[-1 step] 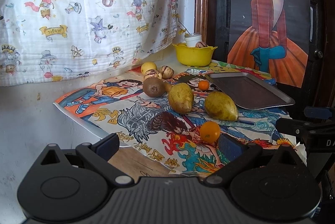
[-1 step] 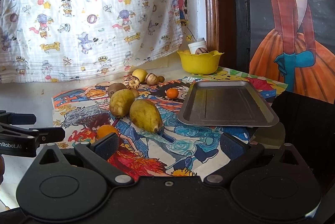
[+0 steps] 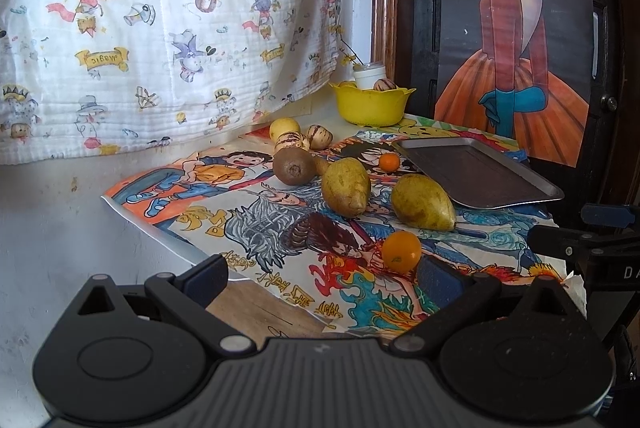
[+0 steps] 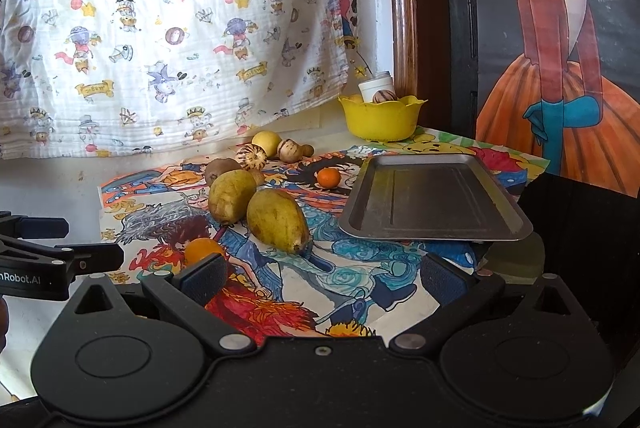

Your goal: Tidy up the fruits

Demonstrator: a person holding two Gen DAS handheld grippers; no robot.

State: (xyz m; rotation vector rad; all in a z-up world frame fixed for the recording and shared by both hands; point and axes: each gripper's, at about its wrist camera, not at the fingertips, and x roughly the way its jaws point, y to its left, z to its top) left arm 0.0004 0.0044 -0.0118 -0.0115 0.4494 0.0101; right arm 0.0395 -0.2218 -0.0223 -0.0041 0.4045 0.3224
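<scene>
Fruits lie on a colourful cartoon mat [image 3: 248,228]: two yellow-green pears [image 3: 346,191] [image 3: 422,201], a near orange [image 3: 401,251], a small far orange [image 3: 389,161], a kiwi [image 3: 293,167], striped fruits [image 3: 291,143] and a yellow fruit [image 3: 284,128]. A metal tray [image 3: 480,171] sits at the right; it also shows in the right wrist view [image 4: 432,197]. My left gripper [image 3: 322,278] is open and empty, the near orange just beyond its right finger. My right gripper [image 4: 320,278] is open and empty in front of the pears [image 4: 276,220] and tray.
A yellow bowl [image 3: 370,105] with a striped fruit and a white jar behind it stands at the back. A patterned cloth [image 3: 160,27] hangs behind. A dark panel with a girl poster [image 3: 516,39] stands at the right. The table edge drops off right of the tray.
</scene>
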